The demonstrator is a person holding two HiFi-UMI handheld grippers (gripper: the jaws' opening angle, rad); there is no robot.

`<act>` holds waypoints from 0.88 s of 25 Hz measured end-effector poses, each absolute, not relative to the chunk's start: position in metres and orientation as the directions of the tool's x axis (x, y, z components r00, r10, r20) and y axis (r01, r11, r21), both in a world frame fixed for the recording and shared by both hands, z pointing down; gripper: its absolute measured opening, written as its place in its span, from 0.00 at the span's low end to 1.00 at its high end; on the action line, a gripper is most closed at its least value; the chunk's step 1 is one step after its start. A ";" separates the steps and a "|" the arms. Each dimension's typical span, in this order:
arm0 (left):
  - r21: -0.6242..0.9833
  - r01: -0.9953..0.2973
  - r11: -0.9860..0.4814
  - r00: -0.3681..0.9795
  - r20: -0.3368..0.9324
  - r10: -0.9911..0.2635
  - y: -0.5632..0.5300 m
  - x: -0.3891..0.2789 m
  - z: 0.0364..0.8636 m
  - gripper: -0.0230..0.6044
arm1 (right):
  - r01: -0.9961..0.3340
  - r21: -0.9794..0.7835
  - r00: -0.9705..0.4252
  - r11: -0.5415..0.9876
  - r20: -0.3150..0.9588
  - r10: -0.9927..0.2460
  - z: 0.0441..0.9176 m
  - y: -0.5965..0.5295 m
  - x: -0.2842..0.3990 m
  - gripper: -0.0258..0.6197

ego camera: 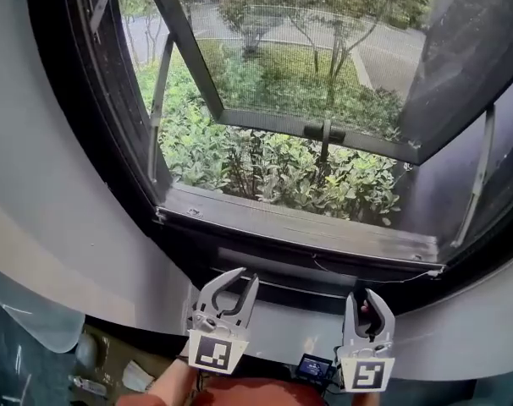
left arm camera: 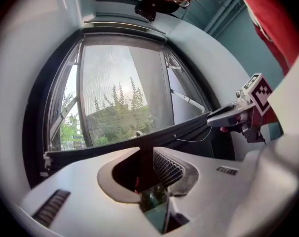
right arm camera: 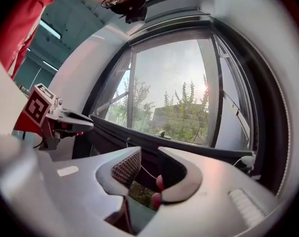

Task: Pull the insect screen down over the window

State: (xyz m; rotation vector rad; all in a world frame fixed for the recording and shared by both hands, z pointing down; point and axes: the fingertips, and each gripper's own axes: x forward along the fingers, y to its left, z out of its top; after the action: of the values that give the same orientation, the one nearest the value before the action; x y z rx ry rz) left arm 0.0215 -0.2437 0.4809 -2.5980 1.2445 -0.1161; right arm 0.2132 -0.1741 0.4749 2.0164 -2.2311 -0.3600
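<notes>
Hovering both tongs just below the dark window sill point(ego camera: 299, 227), your left tongs point(ego camera: 249, 276) released, empty, your right tongs point(ego camera: 361, 296) released, empty, shrubs point(ego camera: 265, 163) outside.

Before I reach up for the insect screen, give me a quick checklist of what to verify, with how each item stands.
1. Left gripper free: ok, jaws apart, nothing between them.
2. Right gripper free: ok, jaws apart, nothing between them.
3. Both grippers apart from the bottom frame: ok, they sit below it and do not touch it.
4. Window sash out of the way: ok, it seems; it is swung outward.
5. Thin cord free: ok, it lies loose along the bottom frame and neither gripper touches it.
6. Screen's pull bar located: cannot tell, no view shows it plainly.
</notes>
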 end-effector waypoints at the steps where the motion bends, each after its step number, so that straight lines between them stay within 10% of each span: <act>1: -0.255 -0.758 -0.600 0.627 -0.033 -0.778 -0.240 0.023 0.486 0.17 | -0.970 0.231 -0.097 0.072 -0.097 -0.991 0.477 -0.171 0.213 0.22; 18: -0.123 -0.842 -0.526 0.534 -0.045 -0.844 -0.223 0.016 0.528 0.17 | -0.999 0.020 0.033 -0.036 -0.137 -0.990 0.519 -0.158 0.228 0.22; 22: -0.116 -0.845 -0.522 0.529 -0.041 -0.847 -0.223 0.015 0.529 0.13 | -0.997 0.032 0.060 -0.065 -0.157 -0.986 0.516 -0.155 0.231 0.09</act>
State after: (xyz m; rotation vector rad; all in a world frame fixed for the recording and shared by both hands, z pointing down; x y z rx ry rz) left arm 0.0149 -0.2228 0.5286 -2.6390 1.4670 -0.0312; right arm 0.2305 -0.1545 0.5163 2.3462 -2.2031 -0.2201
